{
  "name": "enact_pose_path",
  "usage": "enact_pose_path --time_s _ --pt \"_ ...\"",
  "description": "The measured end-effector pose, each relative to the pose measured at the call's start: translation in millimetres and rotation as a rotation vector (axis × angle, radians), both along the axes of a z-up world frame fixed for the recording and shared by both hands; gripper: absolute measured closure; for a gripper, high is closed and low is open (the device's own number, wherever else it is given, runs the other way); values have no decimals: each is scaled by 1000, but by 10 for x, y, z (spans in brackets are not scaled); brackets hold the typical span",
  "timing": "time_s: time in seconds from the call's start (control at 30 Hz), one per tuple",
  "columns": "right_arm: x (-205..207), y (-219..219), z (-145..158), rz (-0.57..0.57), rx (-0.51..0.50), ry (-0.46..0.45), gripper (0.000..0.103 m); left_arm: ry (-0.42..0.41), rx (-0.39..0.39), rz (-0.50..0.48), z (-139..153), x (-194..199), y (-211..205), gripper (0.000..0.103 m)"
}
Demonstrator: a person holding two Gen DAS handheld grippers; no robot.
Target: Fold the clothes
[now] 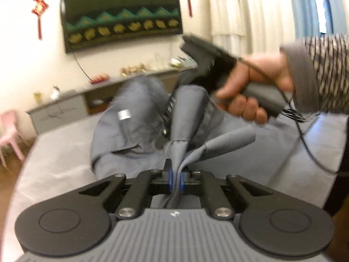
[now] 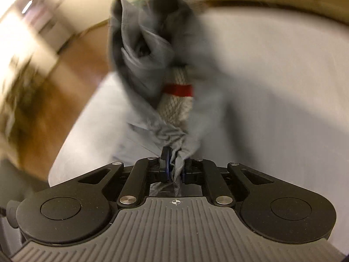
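grey garment lifted over the bed — left gripper and right gripper both clamped on its fabric, right hand at 2 o'clock.

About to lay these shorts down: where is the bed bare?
Bare grey bedcover lies left of the grey shorts, toward the pink chair. Right side is crowded: the right claw, its hand and cable hang there.

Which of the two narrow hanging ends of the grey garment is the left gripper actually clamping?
The right-hand, upward-curving grey strip runs into the left gripper; the straighter one hangs behind.
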State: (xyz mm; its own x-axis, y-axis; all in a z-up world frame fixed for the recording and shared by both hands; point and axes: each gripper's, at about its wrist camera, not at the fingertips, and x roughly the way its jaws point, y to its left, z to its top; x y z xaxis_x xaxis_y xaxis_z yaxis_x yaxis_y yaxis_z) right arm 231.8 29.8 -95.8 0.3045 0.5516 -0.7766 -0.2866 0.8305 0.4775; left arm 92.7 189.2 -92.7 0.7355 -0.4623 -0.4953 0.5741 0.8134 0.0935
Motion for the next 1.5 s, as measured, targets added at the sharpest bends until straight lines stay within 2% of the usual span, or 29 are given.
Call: enact_pose_path --time_s 0.1,0.17,0.2,0.23,0.33,0.4,0.5,0.6,0.7,0.77,0.87,0.93,1.0,1.07,1.1,1.17,1.27,1.33,1.43,1.5 --pt "15 -300 -365 -100 152 78 103 55 -20 -29 -38 39 4 88" --pt "29 -404 -442 -139 210 97 102 88 -71 -48 -21 52 82 86" --pt "38 -417 -430 -140 210 92 98 94 -102 -57 -13 35 119 83" --pt "34 -424 -388 -130 196 77 85 101 -130 -61 -12 -3 146 81" --pt "46 -433 -168 -132 128 -20 64 135 -160 -50 -87 11 138 79" --pt "113 -437 -33 -142 108 -71 65 145 -142 -46 -150 17 69 79" --pt "216 -316 121 -116 19 -156 96 152 -126 -61 -196 40 -29 79" --pt "315 -157 237 -59 -121 -237 100 169 -76 -101 -261 -23 -130 79" --pt "393 -215 86 -43 -163 -151 100 191 -8 -125 -340 -74 -152 79" --pt "293 -219 35 -20 -177 -161 100 202 -23 -146 -324 -89 -97 79" --pt "208 -217 79 -22 -213 -188 95 213 -112 -229 -163 -142 68 79" --pt "165 -170 182 -47 -250 -240 79 196 -182 -275 -36 -127 260 75" --pt "135 -219 456 -82 -239 -326 75 174 -265 -300 81 -122 469 69" --pt "27 -244 759 -101 -209 -420 73 155 -362 -231 154 5 689 66" --pt "23 -219 878 -89 -204 -463 72 153 -399 -167 162 100 785 61" --pt "100 -125 1012 -44 -208 -516 64 174 -438 8 105 338 938 60" --pt "394 142 871 20 -284 -540 62 230 -356 200 -106 603 974 62" --pt "532 301 606 73 -340 -528 65 262 -294 249 -225 684 938 62" --pt "605 318 169 113 -399 -330 70 331 -175 288 -396 787 847 63" --pt "551 266 146 105 -388 -311 71 366 -92 300 -498 833 776 66"
